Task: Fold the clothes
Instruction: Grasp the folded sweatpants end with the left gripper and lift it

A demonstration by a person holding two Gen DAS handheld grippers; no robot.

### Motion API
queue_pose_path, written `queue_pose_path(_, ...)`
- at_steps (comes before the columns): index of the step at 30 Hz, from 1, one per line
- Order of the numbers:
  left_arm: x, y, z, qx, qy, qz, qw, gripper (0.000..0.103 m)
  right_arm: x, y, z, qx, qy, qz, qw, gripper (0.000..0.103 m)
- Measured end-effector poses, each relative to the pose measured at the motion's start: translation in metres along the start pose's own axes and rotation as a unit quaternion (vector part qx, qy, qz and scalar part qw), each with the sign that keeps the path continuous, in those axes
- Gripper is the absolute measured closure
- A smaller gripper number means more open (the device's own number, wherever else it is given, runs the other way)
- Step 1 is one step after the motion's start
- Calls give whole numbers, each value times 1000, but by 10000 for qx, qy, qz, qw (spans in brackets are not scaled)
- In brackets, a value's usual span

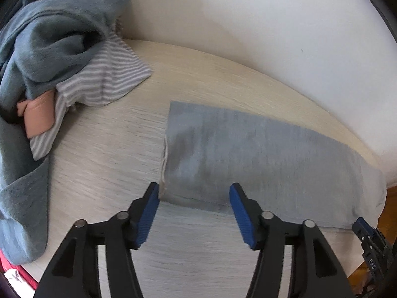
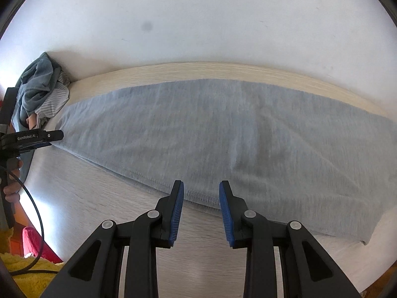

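Hand-held gripper (image 1: pixel 194 195) beside grey garment (image 1: pixel 260 154), clothes pile (image 1: pixel 54 49) left.

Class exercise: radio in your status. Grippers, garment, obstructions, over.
Left gripper open at garment's near left corner. Right gripper open at stitched hem. Light blue garment flat, ungripped. Clothes pile clear, far left.

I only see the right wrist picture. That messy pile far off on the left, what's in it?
Observer: The pile has a dark grey-green fleecy garment on top of a striped one, with something peach tucked underneath.
Operator: Where are the left tongs?
Observer: The left tongs are open at the near left corner of the grey cloth.
Operator: Is anything special at that corner?
Observer: A pale seam runs along the cloth's left edge.
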State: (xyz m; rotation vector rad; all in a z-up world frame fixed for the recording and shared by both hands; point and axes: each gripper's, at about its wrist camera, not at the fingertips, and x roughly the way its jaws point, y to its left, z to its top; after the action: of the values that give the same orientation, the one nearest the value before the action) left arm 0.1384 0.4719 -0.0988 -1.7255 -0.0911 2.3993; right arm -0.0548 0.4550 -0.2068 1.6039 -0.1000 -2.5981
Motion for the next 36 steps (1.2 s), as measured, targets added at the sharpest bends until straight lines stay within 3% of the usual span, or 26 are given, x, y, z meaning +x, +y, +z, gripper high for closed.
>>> queue_pose_path(4, 3, -17, -9, 392, -136, 429, 9982, 50, 1, -2, -5, 79, -10, -18, 10000, 73)
queue_pose_path(5, 2, -21, -12, 476, -184, 434, 9978, 56, 1, -3, -7, 104, -7, -23, 9999, 73)
queue_pose_path(6, 1, -24, -14, 500, -193, 284, 9982, 75, 0, -5, -9, 131, 0, -28, 9999, 73)
queue_pose_path(7, 0, -27, -17, 522, -202, 130, 9983, 86, 0, -6, -10, 149, 2, -35, 9999, 73)
queue_pose_path(9, -2, -32, -21, 549, -252, 163, 9980, 91, 2, -6, -12, 168, 1, -53, 9998, 73)
queue_pose_path(17, -28, -23, -27, 256, -586, -72, 9979, 92, -7, -18, -16, 136, -105, -5, 9999, 73)
queue_pose_path(21, -50, -20, -31, 184, -709, 83, 9973, 92, -7, -26, -14, 155, -166, 121, 9997, 73)
queue_pose_path(23, -48, -30, -13, 210, -746, 110, 9969, 92, -7, -32, -14, 168, -154, 185, 9996, 73)
queue_pose_path(29, -49, -81, -1, 786, -1034, 3, 9915, 92, -9, -60, -19, 309, -101, 279, 9991, 73)
queue_pose_path(32, -23, -116, 15, 1057, -987, -75, 9895, 92, -13, -76, -25, 400, -92, 286, 9987, 73)
queue_pose_path(36, 12, -153, 12, 1406, -749, -105, 9872, 92, -15, -95, -35, 535, -61, 269, 9982, 73)
